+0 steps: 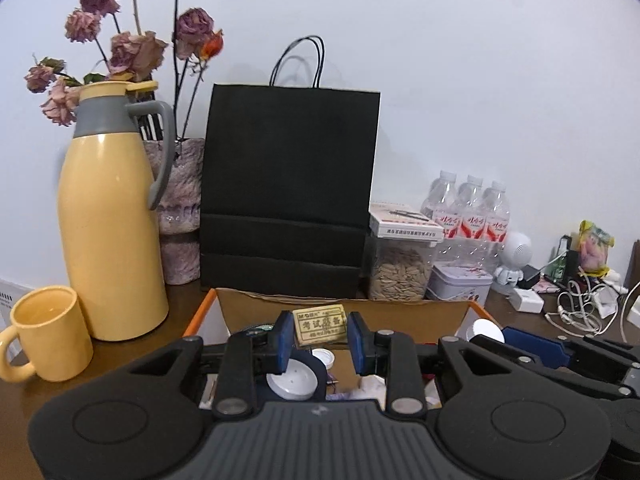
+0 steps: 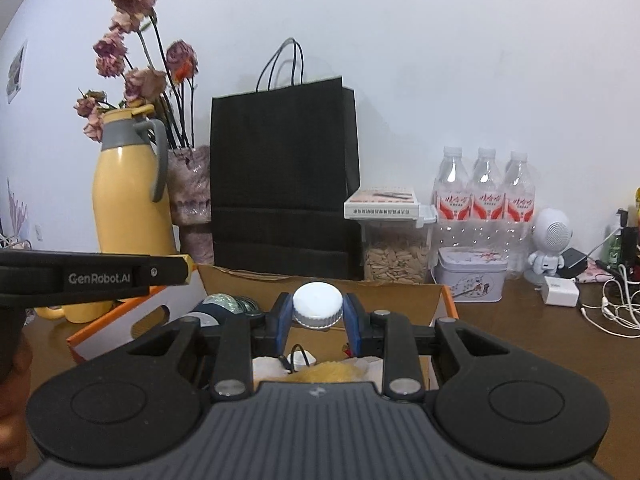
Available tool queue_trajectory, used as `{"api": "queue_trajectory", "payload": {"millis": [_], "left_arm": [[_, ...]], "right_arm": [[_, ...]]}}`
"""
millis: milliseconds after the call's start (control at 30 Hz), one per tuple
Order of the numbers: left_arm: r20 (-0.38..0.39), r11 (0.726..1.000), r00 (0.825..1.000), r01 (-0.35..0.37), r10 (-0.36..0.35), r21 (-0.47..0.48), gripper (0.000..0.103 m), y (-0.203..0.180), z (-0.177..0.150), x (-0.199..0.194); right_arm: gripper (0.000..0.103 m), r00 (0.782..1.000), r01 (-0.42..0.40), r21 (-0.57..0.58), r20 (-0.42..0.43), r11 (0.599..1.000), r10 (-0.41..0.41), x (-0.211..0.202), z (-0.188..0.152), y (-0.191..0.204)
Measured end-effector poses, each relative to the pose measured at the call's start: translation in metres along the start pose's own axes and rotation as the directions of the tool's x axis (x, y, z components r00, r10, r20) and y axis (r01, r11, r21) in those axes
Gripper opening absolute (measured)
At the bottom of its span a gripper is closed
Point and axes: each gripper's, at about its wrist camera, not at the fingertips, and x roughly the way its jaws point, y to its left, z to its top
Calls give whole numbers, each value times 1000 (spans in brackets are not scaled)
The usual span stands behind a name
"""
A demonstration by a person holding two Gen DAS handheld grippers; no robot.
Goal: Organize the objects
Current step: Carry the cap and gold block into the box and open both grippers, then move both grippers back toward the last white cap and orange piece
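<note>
My left gripper (image 1: 320, 338) is shut on a small tan eraser block (image 1: 319, 327) with printed characters, held above an open cardboard box (image 1: 344, 308) with orange edges. My right gripper (image 2: 318, 318) is shut on a white-capped container (image 2: 318, 305) and holds it above the same box (image 2: 400, 292). Inside the box lie a white round lid (image 1: 291, 380), a dark roll, glass pieces (image 2: 224, 303), a small white plug and yellow fluff (image 2: 328, 372). The left gripper's body (image 2: 100, 276) shows at the left of the right wrist view.
Behind the box stand a black paper bag (image 1: 288, 192), a yellow thermos jug (image 1: 108, 220), a yellow mug (image 1: 48, 332), a vase of dried roses (image 1: 180, 208), a seed jar (image 1: 400, 268), a tin (image 2: 470, 278), water bottles (image 2: 484, 196), a white robot figure (image 2: 550, 240) and chargers with cables (image 2: 612, 308).
</note>
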Motion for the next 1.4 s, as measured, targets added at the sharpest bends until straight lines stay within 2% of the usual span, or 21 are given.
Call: {"api": "queue_trajectory", "payload": {"millis": [233,267,300,333,367,400,433,467,500,900,1133,1400], "left_arm": [[-12,1000,1000,-11,11,23,28,1,-4,19],[-9,1000,1000,-20,20,21,29,2,-4,19],[-3,999,999,-35,35,17,41,4,-4,19],[-1,999,999,-52,52,14,53,5,-4,20],[3,998,998,-64,64,11,76,7,-4,19],[11,998,998,-67,67,8,95,9,-4,18],[24,998,997,-70,70,1,100,10,-5,17],[37,997,996,-78,78,-6,103,12,-5,15],[46,996,995,-93,93,-8,103,12,-5,15],[53,995,994,-96,96,8,103,11,-11,13],[69,995,992,-102,101,4,103,14,-21,-5],[71,995,992,-104,103,12,103,21,-36,-34]], "right_arm": [[29,1000,2,-6,-31,1000,-2,13,-4,-4],[34,999,4,-5,-35,1000,-4,14,-5,-5],[48,999,11,-5,-43,1000,-11,15,-6,-5],[55,999,16,-6,-52,1000,-16,16,-6,-5],[64,999,17,-6,-52,1000,-17,15,-7,-6],[77,998,20,-7,-53,1000,-20,15,-7,-6],[85,998,25,-10,-55,1000,-25,15,-7,-6],[100,998,32,-15,-52,999,-33,15,-7,-6],[103,998,37,-21,-43,999,-38,14,-8,-5],[103,998,64,-35,-23,997,-65,11,-10,-2],[103,995,99,-55,19,994,-98,-4,-14,3],[103,992,125,-108,32,986,-123,-29,-30,22]]}}
